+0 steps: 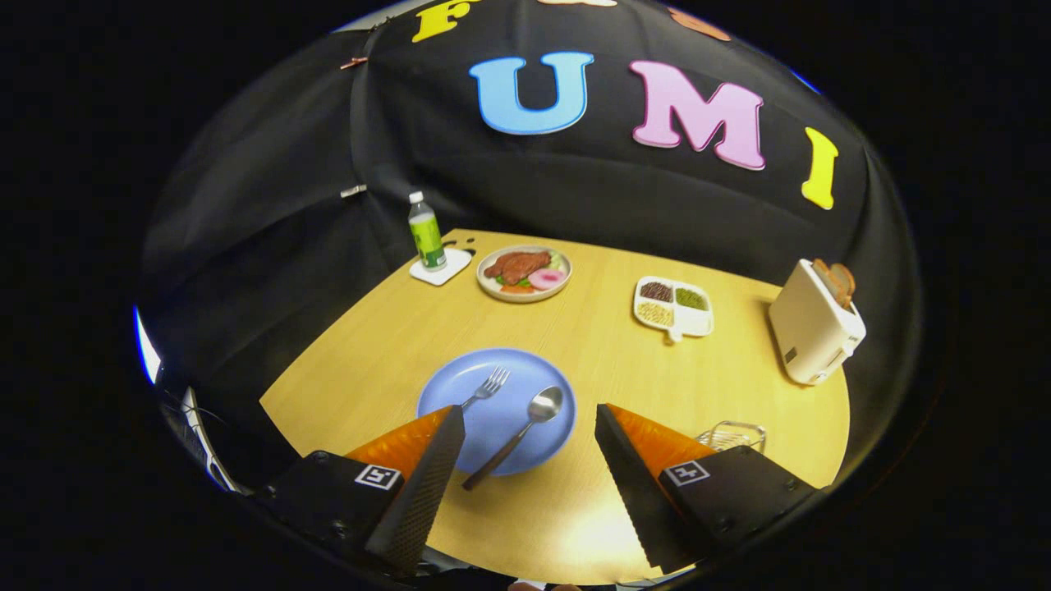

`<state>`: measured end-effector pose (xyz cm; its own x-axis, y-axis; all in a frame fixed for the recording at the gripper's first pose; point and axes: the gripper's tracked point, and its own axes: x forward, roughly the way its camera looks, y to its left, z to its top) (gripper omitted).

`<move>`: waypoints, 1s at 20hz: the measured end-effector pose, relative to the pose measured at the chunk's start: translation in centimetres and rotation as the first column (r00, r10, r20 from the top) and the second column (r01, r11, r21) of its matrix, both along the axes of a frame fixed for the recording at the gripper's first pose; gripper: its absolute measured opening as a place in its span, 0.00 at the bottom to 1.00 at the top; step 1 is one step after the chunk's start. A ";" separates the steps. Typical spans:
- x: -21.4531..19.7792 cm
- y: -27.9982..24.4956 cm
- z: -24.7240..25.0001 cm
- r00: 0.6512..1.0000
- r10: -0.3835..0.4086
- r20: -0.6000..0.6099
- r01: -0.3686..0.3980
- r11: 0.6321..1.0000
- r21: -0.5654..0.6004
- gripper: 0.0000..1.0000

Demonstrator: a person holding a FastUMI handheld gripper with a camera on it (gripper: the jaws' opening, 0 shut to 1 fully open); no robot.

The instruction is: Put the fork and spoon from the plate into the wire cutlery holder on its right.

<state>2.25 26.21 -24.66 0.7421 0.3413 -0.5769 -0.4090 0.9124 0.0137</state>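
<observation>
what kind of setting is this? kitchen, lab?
Probably a staged dining table in a recording booth, not a real kitchen: a wooden table against black cloth, set with a toaster, a plate of food and a blue plate ahead of the open tool.

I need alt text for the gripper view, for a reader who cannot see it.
The open gripper hovers above a round blue plate that holds a metal fork and a metal spoon on a wooden table. A wire cutlery holder stands right of the plate, partly behind the right finger.
</observation>
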 end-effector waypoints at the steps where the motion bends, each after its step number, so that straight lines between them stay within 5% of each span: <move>1: 0.2 0.6 -1.4 1.000 0.006 -0.026 -0.006 1.000 -0.010 1.00; 11: 2.4 3.6 -10.5 0.981 0.021 -0.191 -0.044 0.993 -0.114 0.97; 17: 2.7 3.2 -13.8 0.947 -0.078 -0.312 0.046 0.993 -0.108 0.75; 18: 2.6 3.0 -14.1 0.941 -0.088 -0.327 0.052 0.992 -0.117 0.60; 20: 2.7 2.6 -14.6 0.932 -0.107 -0.347 0.062 0.989 -0.136 0.47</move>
